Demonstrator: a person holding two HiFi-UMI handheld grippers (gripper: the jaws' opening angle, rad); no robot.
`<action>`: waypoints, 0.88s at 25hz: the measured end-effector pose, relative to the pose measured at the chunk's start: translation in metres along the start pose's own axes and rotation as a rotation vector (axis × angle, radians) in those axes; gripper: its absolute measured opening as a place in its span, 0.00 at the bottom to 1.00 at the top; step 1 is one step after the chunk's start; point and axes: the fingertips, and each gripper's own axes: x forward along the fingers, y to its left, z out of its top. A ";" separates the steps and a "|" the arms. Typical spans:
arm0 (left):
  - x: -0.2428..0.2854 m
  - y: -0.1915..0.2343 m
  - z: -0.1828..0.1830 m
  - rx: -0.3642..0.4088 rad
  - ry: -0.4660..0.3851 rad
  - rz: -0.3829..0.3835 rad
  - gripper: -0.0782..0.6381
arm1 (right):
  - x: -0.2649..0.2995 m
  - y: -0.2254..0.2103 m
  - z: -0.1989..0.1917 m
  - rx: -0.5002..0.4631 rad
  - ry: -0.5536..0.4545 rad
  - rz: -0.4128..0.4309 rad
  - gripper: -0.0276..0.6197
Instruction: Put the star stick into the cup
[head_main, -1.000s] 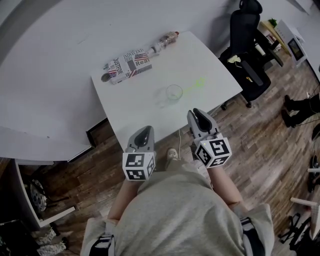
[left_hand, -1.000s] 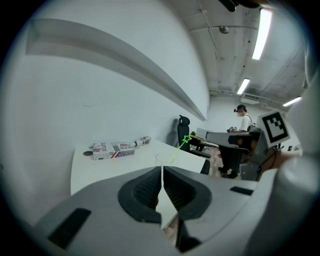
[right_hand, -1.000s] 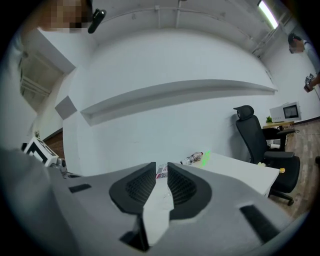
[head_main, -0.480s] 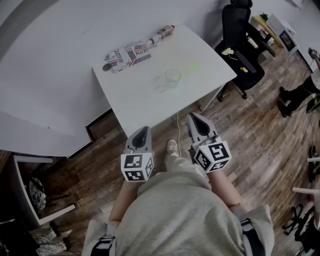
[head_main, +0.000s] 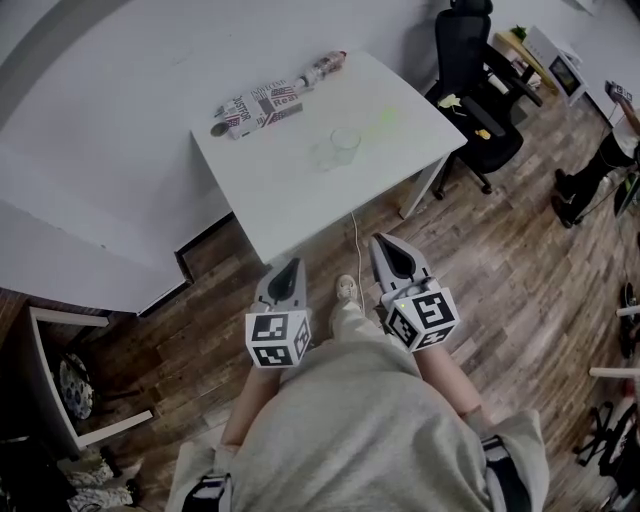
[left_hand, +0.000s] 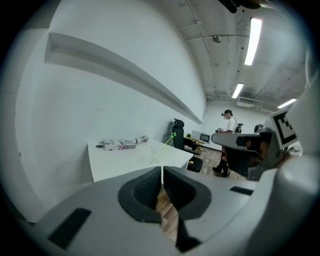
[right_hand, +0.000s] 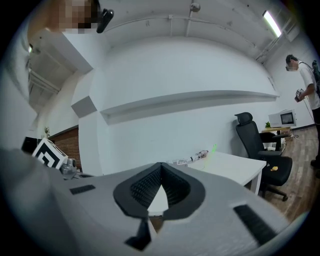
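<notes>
A clear cup (head_main: 345, 143) stands on the white table (head_main: 290, 190), and the green star stick (head_main: 385, 118) lies just to its right. Both grippers hang over the wooden floor, short of the table's near edge and well apart from both objects. My left gripper (head_main: 290, 266) is shut and holds nothing. My right gripper (head_main: 388, 246) is shut and holds nothing too. In the left gripper view the star stick (left_hand: 168, 141) shows above the left gripper (left_hand: 161, 172). In the right gripper view the star stick (right_hand: 212, 149) is a faint green streak on the table (right_hand: 235, 167), far beyond the right gripper (right_hand: 160, 169).
A printed paper roll (head_main: 262, 105) and a bottle (head_main: 326, 68) lie along the table's far edge by the wall. A black office chair (head_main: 475, 70) stands right of the table. A white cable (head_main: 353, 245) hangs from the near edge. A person (left_hand: 230, 120) stands at the back of the room.
The table has drawn further away from both grippers and now sits higher in the head view. The right gripper's jaws have closed. Nothing was taken hold of.
</notes>
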 end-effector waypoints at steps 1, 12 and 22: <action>-0.003 -0.001 -0.001 0.000 -0.002 -0.001 0.13 | -0.003 0.003 0.000 0.000 -0.002 0.003 0.04; -0.012 -0.008 -0.004 0.003 -0.007 -0.008 0.13 | -0.014 0.014 -0.004 -0.041 0.011 0.009 0.04; -0.004 -0.007 -0.001 0.002 -0.008 -0.019 0.13 | -0.009 0.009 -0.005 -0.038 0.021 -0.003 0.04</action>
